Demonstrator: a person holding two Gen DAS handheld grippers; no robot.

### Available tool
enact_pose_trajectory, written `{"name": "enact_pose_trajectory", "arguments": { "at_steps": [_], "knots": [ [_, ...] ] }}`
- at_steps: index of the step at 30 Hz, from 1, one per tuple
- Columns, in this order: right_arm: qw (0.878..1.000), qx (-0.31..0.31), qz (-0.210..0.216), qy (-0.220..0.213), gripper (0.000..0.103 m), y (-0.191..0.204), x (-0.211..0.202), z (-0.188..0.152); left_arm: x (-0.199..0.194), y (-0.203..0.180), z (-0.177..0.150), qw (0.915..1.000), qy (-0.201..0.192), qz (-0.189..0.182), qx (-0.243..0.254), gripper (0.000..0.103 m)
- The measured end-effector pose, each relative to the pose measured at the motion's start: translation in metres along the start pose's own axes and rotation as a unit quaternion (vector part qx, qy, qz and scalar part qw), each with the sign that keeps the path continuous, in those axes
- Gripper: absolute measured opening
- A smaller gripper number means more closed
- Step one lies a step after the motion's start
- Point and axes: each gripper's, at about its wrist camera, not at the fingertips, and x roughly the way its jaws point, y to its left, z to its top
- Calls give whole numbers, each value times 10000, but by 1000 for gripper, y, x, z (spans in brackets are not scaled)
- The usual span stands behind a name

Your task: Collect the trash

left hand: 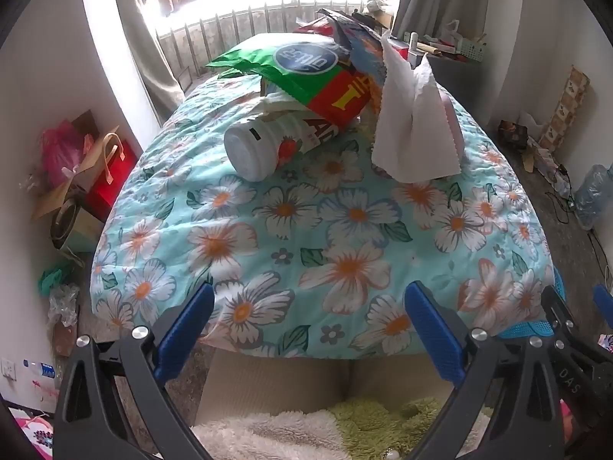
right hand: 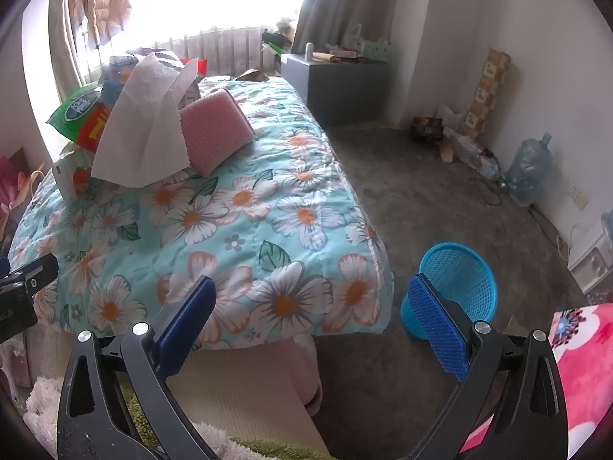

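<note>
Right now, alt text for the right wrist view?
Open right gripper hangs empty over the near edge of a floral quilt. At its far end: white tissue, pink sponge, snack wrappers. A blue basket stands on the floor, right.

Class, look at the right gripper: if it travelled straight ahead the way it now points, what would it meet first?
Probably the flowered quilt: the open right gripper aims down at its near corner. The blue basket stands just to the right, so depth leaves some doubt.
</note>
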Motion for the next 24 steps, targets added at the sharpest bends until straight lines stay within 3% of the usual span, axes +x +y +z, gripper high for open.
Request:
{"name": "enact_pose_trajectory", "arguments": {
  "at_steps": [24],
  "knots": [
    [10000, 12, -18, -6, 96, 5, -2, 4, 0, 1, -1, 10000, -10, 5, 20, 98]
  ]
}}
